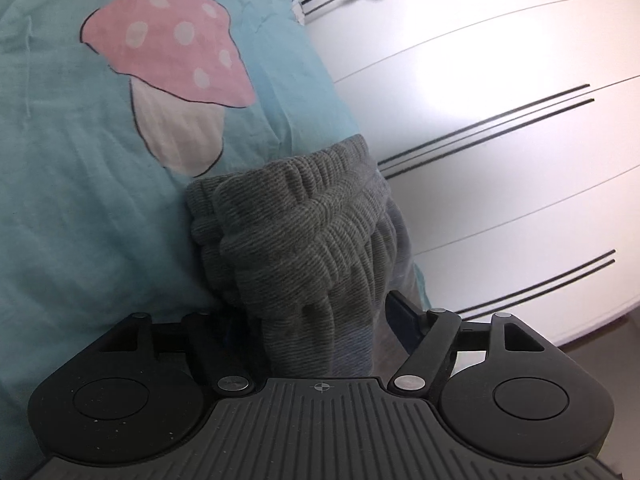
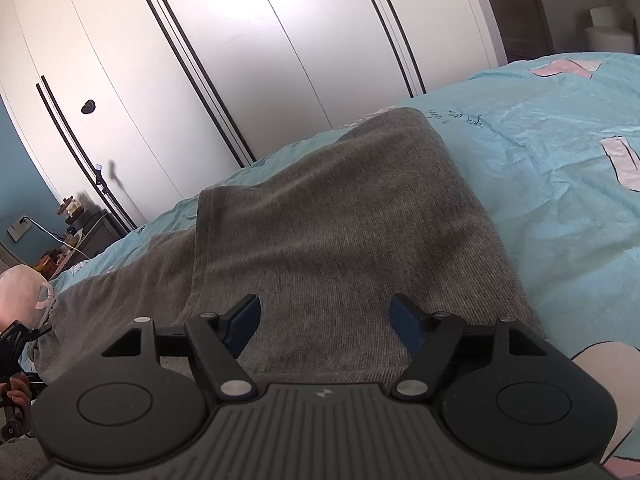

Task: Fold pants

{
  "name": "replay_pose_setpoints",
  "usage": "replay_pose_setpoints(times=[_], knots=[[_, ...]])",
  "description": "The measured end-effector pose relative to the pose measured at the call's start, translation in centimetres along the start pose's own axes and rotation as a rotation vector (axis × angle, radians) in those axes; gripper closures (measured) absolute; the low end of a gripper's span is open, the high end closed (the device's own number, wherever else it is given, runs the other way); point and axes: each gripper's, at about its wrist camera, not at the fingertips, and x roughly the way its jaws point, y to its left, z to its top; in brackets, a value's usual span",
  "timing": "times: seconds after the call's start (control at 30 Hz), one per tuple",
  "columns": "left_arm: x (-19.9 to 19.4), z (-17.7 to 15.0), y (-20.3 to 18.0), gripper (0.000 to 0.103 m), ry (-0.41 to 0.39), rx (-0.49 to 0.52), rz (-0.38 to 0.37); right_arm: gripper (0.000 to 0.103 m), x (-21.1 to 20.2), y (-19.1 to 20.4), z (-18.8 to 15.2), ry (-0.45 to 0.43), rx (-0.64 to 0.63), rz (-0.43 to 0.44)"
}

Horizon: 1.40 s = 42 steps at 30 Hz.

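Grey sweatpants (image 2: 340, 216) on mushroom-print bedspread (image 1: 80, 200): left gripper (image 1: 316, 320) jaws apart around the waistband (image 1: 296, 208), whether pressing unclear; right gripper (image 2: 325, 320) jaws apart above the fabric.

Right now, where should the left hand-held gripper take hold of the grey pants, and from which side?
Probably the bunched elastic waistband. It is gathered into a thick ridge at the edge of the blue bed cover, standing up between the open jaws of the left hand-held gripper. Come straight ahead along the pants and close across that ridge; the flat cloth farther along gives less to pinch.
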Motion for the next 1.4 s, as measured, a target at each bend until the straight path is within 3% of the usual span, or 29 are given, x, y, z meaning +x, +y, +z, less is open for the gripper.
replay_pose_setpoints(times=[0.07, 0.13, 0.27, 0.37, 0.47, 0.57, 0.67, 0.77, 0.93, 1.07, 1.2, 1.4], knots=[[-0.5, -0.2, -0.8, 0.031, -0.031, 0.049, -0.066, 0.030, 0.0, 0.0, 0.0, 0.001, 0.002, 0.001], [-0.7, -0.2, -1.1, 0.044, -0.049, 0.093, -0.098, 0.030, 0.0, 0.0, 0.0, 0.001, 0.000, -0.001], [0.8, 0.1, 0.0, 0.035, -0.001, 0.038, -0.016, 0.027, 0.0, 0.0, 0.0, 0.001, -0.003, 0.003], [1.6, 0.1, -0.5, 0.036, 0.003, 0.040, 0.020, 0.025, 0.1, 0.2, 0.0, 0.003, -0.013, 0.001], [1.7, 0.1, -1.3, 0.063, 0.004, 0.068, 0.049, 0.025, 0.1, 0.3, 0.1, 0.004, -0.007, -0.001], [1.3, 0.2, -2.0, 0.068, 0.012, 0.075, 0.097, 0.025, 0.1, 0.5, 0.2, 0.011, -0.012, -0.010], [0.3, 0.0, -4.7, 0.078, -0.008, 0.170, 0.117, 0.025, 0.1, 0.6, 0.3, 0.015, -0.017, -0.018], [-1.1, -0.8, -7.9, 0.080, -0.028, 0.255, 0.112, 0.025, -0.1, 0.7, 0.7, 0.020, 0.007, -0.017], [-2.0, -2.1, -13.1, 0.080, -0.047, 0.332, 0.075, 0.025, -2.0, 0.2, 1.3, -0.001, 0.125, 0.009], [-3.8, -3.4, -15.8, 0.080, -0.057, 0.375, 0.054, 0.025, -4.6, 0.8, 2.1, -0.031, 0.135, 0.009], [-2.7, -4.7, -19.4, 0.080, -0.044, 0.424, 0.020, 0.025, -7.7, 0.7, 3.1, -0.056, 0.157, 0.034], [-1.3, -10.8, -25.4, 0.080, 0.009, 0.538, -0.082, 0.023, -13.1, -1.8, 4.0, -0.158, 0.167, 0.057]])
